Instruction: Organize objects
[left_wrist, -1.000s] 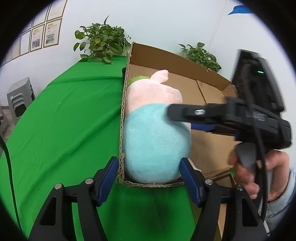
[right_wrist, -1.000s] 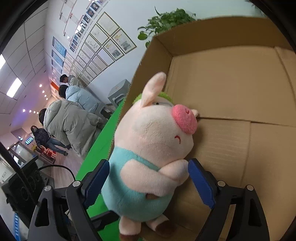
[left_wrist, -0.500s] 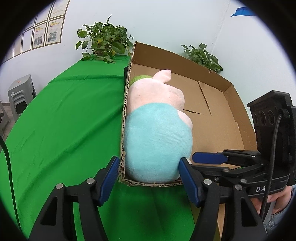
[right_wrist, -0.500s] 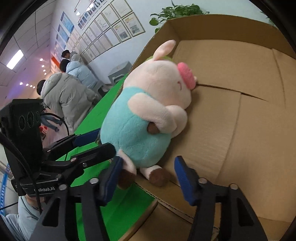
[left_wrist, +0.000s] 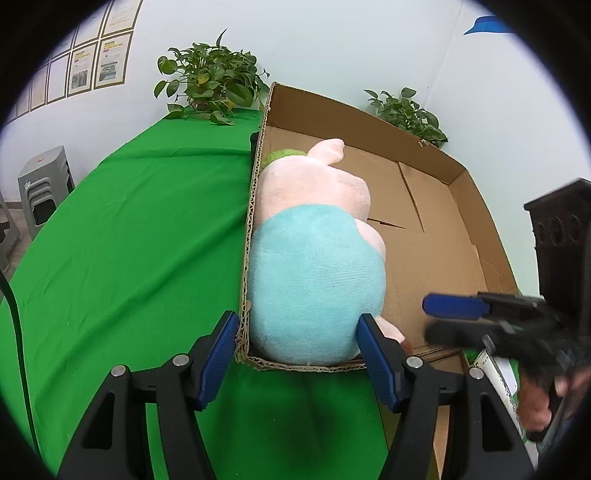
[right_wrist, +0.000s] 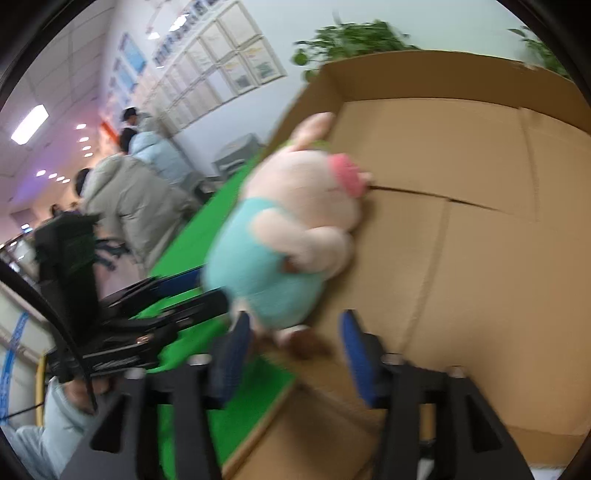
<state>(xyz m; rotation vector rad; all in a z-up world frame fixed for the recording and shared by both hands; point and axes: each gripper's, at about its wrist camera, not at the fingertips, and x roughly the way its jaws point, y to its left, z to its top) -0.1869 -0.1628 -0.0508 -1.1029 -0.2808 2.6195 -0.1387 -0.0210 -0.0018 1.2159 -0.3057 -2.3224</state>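
Green tablecloth (left_wrist: 129, 240) | left gripper (left_wrist: 297, 354): jaws spread, straddling the box's near-left corner | plush pig (left_wrist: 314, 266): lying in cardboard box (left_wrist: 476, 229) against its left wall | right gripper (right_wrist: 295, 350): jaws spread, empty, blurred.

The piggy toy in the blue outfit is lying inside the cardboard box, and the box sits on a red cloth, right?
Almost. The plush pig does lie inside the cardboard box, but the cloth under the box is green, not red. The left wrist view shows it most clearly.
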